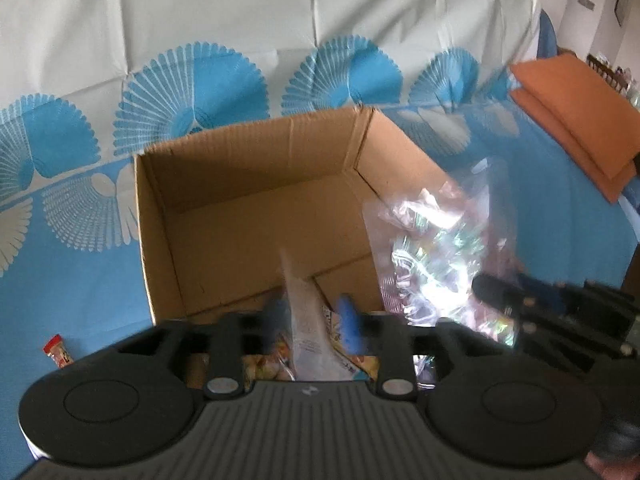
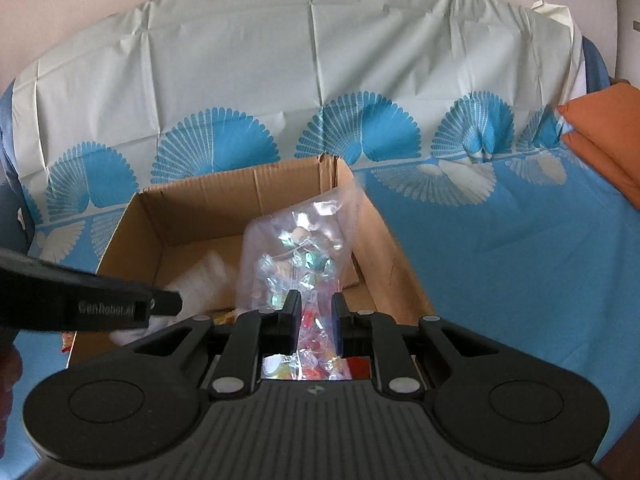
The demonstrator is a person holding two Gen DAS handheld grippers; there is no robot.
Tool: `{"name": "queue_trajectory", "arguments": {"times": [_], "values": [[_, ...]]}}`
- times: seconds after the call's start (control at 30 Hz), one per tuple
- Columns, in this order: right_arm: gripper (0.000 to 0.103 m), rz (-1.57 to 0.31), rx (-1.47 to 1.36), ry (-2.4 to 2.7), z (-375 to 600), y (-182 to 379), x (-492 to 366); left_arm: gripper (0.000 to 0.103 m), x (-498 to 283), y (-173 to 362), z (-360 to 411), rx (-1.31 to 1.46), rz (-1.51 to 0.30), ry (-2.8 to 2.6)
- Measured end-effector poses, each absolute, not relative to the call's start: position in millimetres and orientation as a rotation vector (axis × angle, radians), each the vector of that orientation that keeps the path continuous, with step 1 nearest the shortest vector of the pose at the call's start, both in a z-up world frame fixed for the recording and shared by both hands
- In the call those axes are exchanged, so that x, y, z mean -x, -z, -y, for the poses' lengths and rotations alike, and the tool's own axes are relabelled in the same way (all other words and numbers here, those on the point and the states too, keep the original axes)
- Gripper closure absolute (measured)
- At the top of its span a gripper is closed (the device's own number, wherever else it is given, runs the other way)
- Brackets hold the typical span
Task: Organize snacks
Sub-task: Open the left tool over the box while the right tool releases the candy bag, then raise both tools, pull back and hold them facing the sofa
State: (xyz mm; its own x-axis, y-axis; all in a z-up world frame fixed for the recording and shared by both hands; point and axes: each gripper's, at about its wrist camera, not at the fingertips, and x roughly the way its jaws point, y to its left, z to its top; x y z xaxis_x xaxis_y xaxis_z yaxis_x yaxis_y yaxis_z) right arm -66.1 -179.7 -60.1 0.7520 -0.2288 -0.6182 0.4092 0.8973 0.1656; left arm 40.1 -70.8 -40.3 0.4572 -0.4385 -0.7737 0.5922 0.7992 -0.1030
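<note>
An open cardboard box (image 1: pixel 256 208) sits on a blue and white patterned cloth; it also shows in the right wrist view (image 2: pixel 200 216). My left gripper (image 1: pixel 314 320) is shut on a white snack packet (image 1: pixel 306 320) and holds it over the box's near edge. My right gripper (image 2: pixel 316 322) is shut on a clear bag of wrapped candies (image 2: pixel 294 256) and holds it over the box's right side. The candy bag also shows in the left wrist view (image 1: pixel 432 256), with the right gripper (image 1: pixel 520 300) beside it. The left gripper's body (image 2: pixel 80 304) crosses the right wrist view.
A small red snack packet (image 1: pixel 59 351) lies on the cloth left of the box. Folded orange cushions (image 1: pixel 580 120) rest at the far right. The cloth (image 2: pixel 500 240) covers a sofa seat and back. Colourful snack packets (image 1: pixel 264 364) lie under my left gripper.
</note>
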Motion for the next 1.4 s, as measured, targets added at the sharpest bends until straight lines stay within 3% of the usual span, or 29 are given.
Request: {"name": "queue_trajectory", "arguments": {"times": [0.03, 0.07, 0.1, 0.17, 0.27, 0.73, 1.13, 1.4], "values": [[0.081, -0.632, -0.305, 0.36, 180.7, 60.2, 66.6, 0.009, -40.8, 37.6, 69.1, -0.176, -0.885, 0.632], [0.069, -0.635, -0.306, 0.37, 180.3, 59.7, 66.1, 0.002, -40.7, 34.5, 66.2, -0.162, -0.873, 0.609], [0.056, -0.636, -0.303, 0.381, 180.0, 59.1, 66.1, 0.0, -40.0, 30.6, 63.2, -0.143, -0.852, 0.586], [0.042, -0.618, -0.296, 0.387, 178.1, 55.2, 69.4, 0.0, -39.3, 24.0, 57.3, -0.12, -0.841, 0.589], [0.032, -0.595, -0.271, 0.399, 172.7, 45.6, 77.6, 0.0, -35.2, 14.9, 50.3, -0.112, -0.86, 0.597], [0.019, -0.535, -0.277, 0.284, 95.1, -24.2, 121.4, 0.0, 18.6, -49.8, -81.6, -0.049, -0.798, 0.491], [0.016, -0.555, -0.191, 0.001, -24.8, -56.0, 152.2, 0.0, 91.6, -48.3, -226.2, -0.015, -0.821, 0.278], [0.016, -0.559, -0.117, -0.063, -72.3, -58.0, 178.0, 0.0, 123.9, -42.8, -274.1, 0.033, -0.846, 0.204]]}}
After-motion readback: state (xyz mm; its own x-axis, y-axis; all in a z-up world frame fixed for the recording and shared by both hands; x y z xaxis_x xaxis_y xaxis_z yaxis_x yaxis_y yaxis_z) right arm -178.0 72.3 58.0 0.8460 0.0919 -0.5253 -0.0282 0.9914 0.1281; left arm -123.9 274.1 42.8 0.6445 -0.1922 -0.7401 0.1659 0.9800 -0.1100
